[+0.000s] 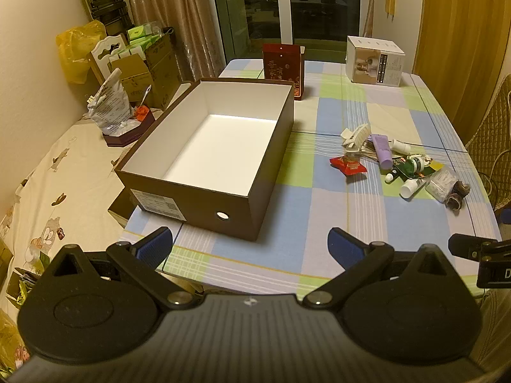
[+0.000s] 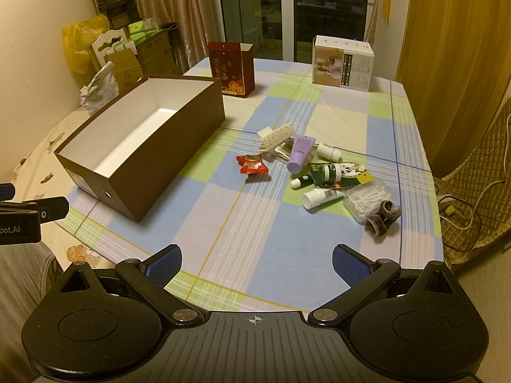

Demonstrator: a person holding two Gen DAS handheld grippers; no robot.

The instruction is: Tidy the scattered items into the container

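Observation:
An open brown box (image 1: 204, 191) (image 2: 179, 121) with a white, empty inside stands on the left of the checked tablecloth (image 1: 335, 207) (image 2: 249, 223). A heap of small items lies to its right: a red snack packet (image 1: 348, 165) (image 2: 252, 164), a white hair claw (image 1: 354, 137) (image 2: 276, 135), a purple tube (image 1: 381, 150) (image 2: 299, 153), a green pouch (image 1: 415, 166) (image 2: 338, 174), white bottles (image 2: 321, 197), a clear bag of swabs (image 2: 367, 199) and brown scrunchies (image 1: 458, 196) (image 2: 383, 217). My left gripper (image 1: 250, 247) hangs open before the box. My right gripper (image 2: 257, 263) is open over the near table edge, well short of the heap.
A dark red gift box (image 1: 282, 63) (image 2: 231, 68) and a white carton (image 1: 373, 62) (image 2: 341, 63) stand at the far end of the table. A cream-covered surface (image 1: 64, 175) with bags and cartons lies left of the table. A quilted chair (image 2: 479, 175) stands at the right.

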